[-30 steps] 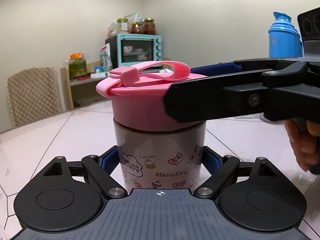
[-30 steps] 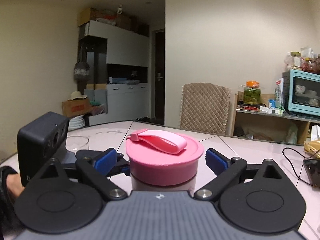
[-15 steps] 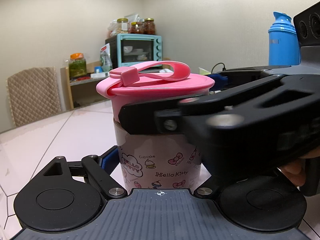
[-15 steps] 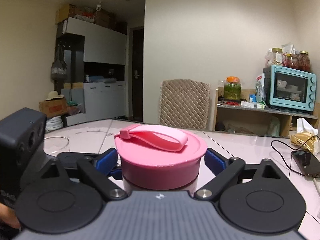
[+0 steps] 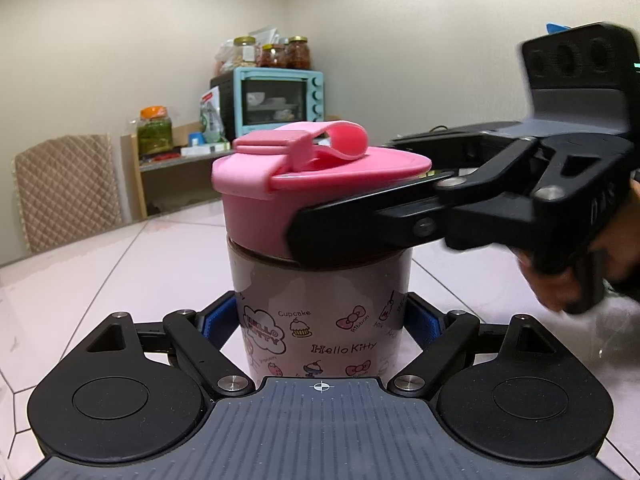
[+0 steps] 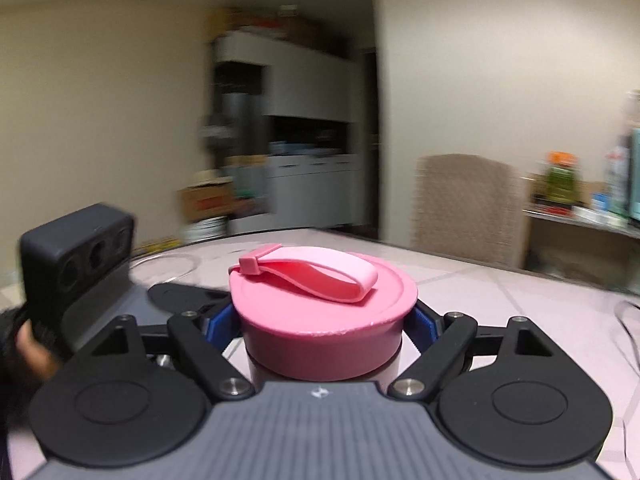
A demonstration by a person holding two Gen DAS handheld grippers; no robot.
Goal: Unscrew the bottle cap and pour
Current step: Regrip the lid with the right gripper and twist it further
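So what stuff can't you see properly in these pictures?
- What's inside the Hello Kitty printed bottle: both views, the round pink cap with a loop strap covers it.
- The bottle's base: left wrist view, hidden behind the left gripper.
- Far side of the cap: left wrist view, the right gripper blocks it.
- Shelves and boxes behind: right wrist view, motion blur.

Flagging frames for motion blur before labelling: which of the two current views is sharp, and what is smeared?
Left wrist view: the Hello Kitty bottle print and the blue toaster oven are crisp; only the right gripper is slightly soft. Right wrist view: the background cabinet and chair are streaked sideways, while the pink cap stays fairly sharp.
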